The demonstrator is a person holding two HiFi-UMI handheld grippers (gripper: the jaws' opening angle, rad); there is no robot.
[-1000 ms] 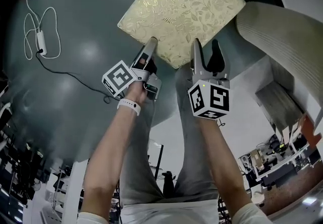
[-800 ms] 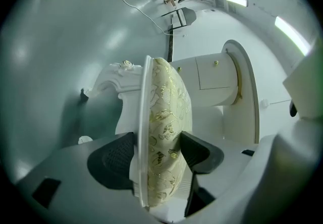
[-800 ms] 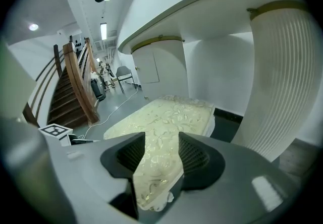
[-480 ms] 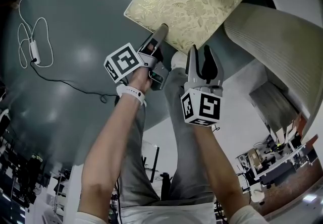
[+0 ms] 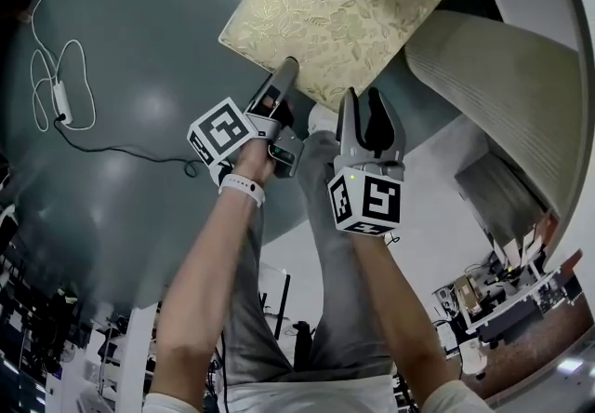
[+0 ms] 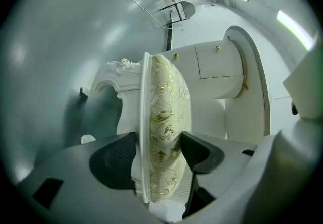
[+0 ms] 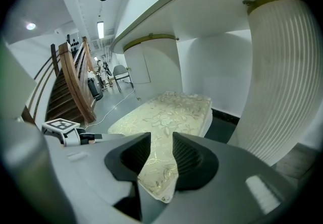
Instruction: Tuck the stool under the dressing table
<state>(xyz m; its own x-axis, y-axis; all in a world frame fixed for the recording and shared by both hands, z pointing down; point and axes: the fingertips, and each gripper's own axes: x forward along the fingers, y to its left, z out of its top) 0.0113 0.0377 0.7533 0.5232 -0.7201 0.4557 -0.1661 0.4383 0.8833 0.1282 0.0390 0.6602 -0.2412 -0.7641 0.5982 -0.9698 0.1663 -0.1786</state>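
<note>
The stool (image 5: 335,11) has a gold floral cushion on a white frame and stands on the grey floor, beside the white dressing table (image 5: 502,76). My left gripper (image 5: 286,72) is shut on the seat's near edge, with the cushion (image 6: 169,117) and the white rim pinched between the pads of the left gripper (image 6: 159,152). My right gripper (image 5: 363,102) is at the seat's near corner. Its jaws have just been closing, and the right gripper (image 7: 160,155) now pinches the cushion's corner (image 7: 171,112). The table's ribbed leg (image 7: 282,66) rises at the right.
A white cable with an adapter (image 5: 60,95) and a black cable (image 5: 139,153) lie on the floor at the left. The person's legs in grey trousers (image 5: 288,309) stand just behind the grippers. A wooden stair rail (image 7: 70,81) and a chair (image 7: 120,74) are far off.
The left gripper has moved a little forward, further onto the seat's near edge. The right gripper's jaws have narrowed onto the cushion's near corner.
</note>
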